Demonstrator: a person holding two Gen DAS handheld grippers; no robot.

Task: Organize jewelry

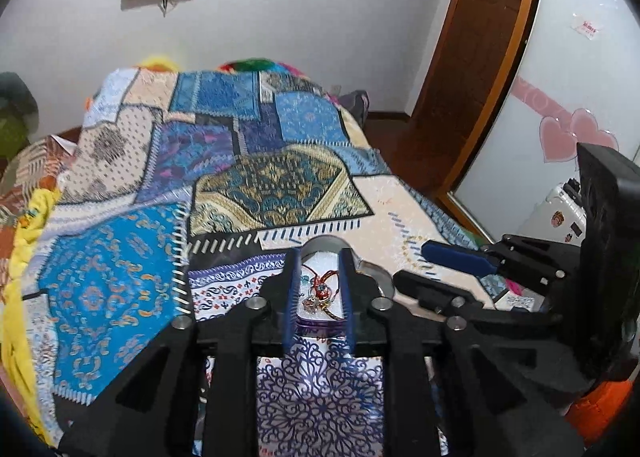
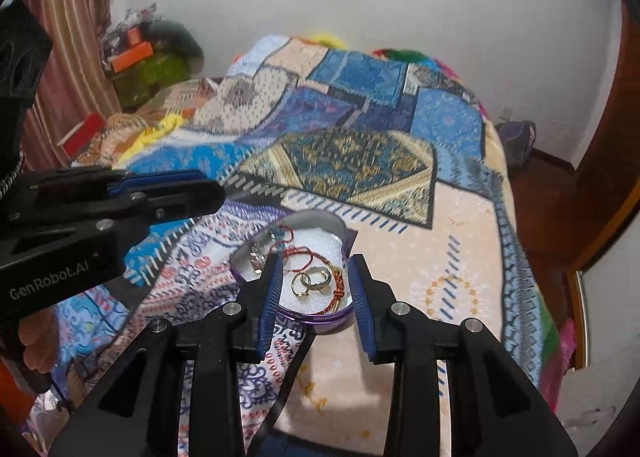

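On bed quilt, heart-shaped tin w/ red cord bracelet & gold rings inside. Right gripper jaws spread over tin; left gripper jaws partly open, empty. Probably light, slippery; best pinched by cord.

**Patchwork bed carrying a heart-shaped tin**

A bed is covered by a patchwork blanket of blue, gold and cream panels. A purple heart-shaped tin lies directly on the blanket's cream and patterned area. Beyond the tin, toward the wall, the blanket rises over a mound. Left of the tin, yellow fabric lines the bed's edge.
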